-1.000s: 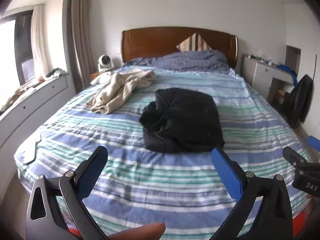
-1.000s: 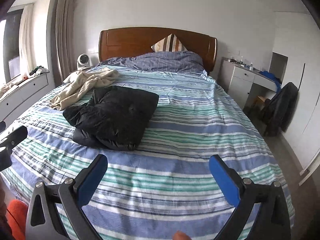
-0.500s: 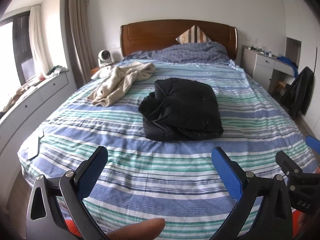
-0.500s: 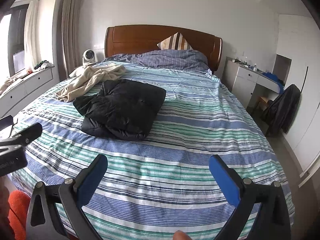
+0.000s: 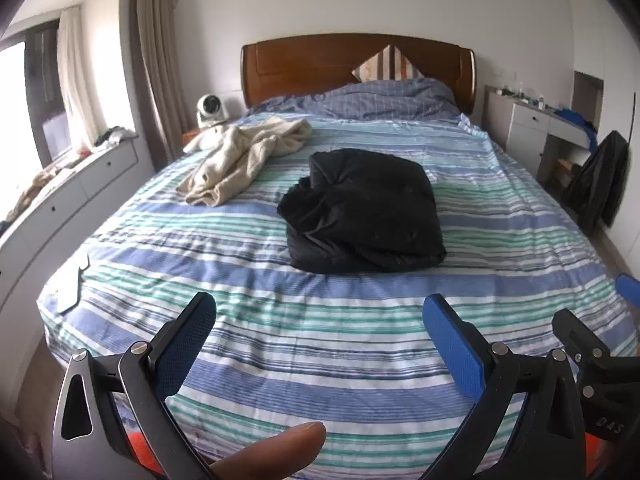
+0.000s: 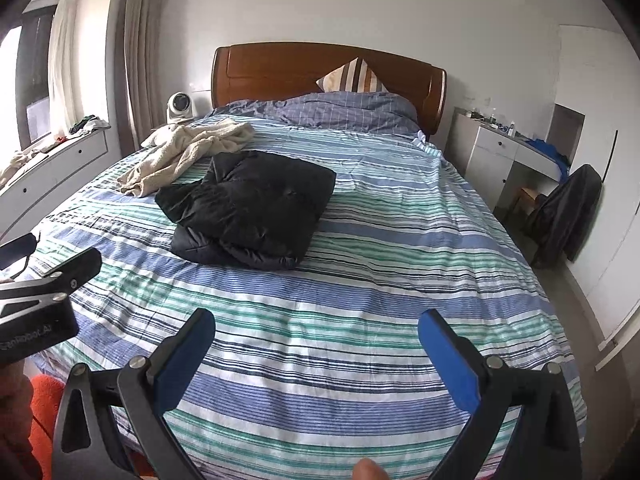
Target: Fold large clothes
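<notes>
Both tools drawn back from 1.0 s earlier, more striped bed point(image 5: 320, 340) now in view, folded black jacket point(image 5: 364, 212) lying mid-bed, crumpled cream garment point(image 5: 248, 156) just beyond it, left tool point(image 5: 320, 320) released and empty, right tool point(image 6: 316, 332) likewise released.

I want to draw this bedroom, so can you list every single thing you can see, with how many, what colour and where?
bed: one, blue, green and white striped cover, fills the middle
black jacket: one, black, folded, mid-bed
cream garment: one, cream, crumpled, far left of the bed
quilt: one, blue checked, bunched at the head of the bed
cushion: one, brown and cream striped, against the headboard
headboard: one, brown wood, by the wall
fan: one, white, left of the headboard
desk: one, white, right side
dark coat: one, black, hanging by the desk
left gripper: one, black with blue pads, open, over the foot of the bed
right gripper: one, same colours, open, beside it
</notes>
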Demonstrator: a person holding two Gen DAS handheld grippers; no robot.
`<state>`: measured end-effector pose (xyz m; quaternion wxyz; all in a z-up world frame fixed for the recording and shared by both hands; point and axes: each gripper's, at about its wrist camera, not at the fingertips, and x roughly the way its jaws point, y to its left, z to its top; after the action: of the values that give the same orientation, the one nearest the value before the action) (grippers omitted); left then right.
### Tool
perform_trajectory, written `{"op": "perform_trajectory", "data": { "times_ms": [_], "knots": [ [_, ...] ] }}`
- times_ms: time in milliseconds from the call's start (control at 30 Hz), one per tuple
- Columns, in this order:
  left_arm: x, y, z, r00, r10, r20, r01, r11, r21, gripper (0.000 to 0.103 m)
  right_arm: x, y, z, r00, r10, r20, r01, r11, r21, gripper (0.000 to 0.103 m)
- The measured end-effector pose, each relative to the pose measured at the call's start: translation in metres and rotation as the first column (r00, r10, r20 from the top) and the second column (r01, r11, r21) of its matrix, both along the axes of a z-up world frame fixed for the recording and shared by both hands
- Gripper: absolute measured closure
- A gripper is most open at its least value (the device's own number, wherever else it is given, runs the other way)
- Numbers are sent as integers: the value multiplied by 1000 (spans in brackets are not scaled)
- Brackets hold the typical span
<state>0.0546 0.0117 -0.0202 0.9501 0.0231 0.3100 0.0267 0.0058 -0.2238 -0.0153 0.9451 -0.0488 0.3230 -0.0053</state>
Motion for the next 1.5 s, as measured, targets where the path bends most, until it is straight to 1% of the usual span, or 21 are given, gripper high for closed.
{"op": "perform_trajectory", "data": {
  "times_ms": [267, 400, 567, 733, 867, 1033, 1200, 1500],
  "knots": [
    [-1, 5, 8, 1000, -13, -3, 13, 999, -45, 0, 1, 0, 7, 1000, -11, 4, 10, 1000, 3, 0],
    [1, 7, 7, 1000, 9, -17, -10, 1000, -27, 0, 2, -3, 9, 1000, -16, 12, 16, 1000, 14, 0],
    [0, 7, 6, 1000, 17, -16, -18, 999, -26, 0, 3, -2, 8, 1000, -1, 5, 1, 1000, 17, 0],
    [-1, 8, 6, 999, 14, -29, -15, 1000, -13, 0, 2, -1, 7, 1000, 4, -10, -4, 1000, 20, 0],
    [-3, 9, 8, 999, 11, -34, -12, 1000, -27, 0, 0, 0, 10, 1000, 3, -9, -3, 1000, 26, 0],
    [-4, 9, 11, 999, 15, -29, -16, 1000, -14, 0, -2, -1, 16, 1000, 6, -6, -6, 999, 51, 0],
    [-6, 6, 15, 1000, 5, -26, -6, 1000, -22, 0, -5, 0, 17, 1000, 4, -10, -4, 999, 44, 0],
    [-7, 0, 10, 999, 8, -32, -8, 1000, 12, 0, -6, 3, 15, 1000, 17, -6, -17, 1000, 25, 0]
  ]
}}
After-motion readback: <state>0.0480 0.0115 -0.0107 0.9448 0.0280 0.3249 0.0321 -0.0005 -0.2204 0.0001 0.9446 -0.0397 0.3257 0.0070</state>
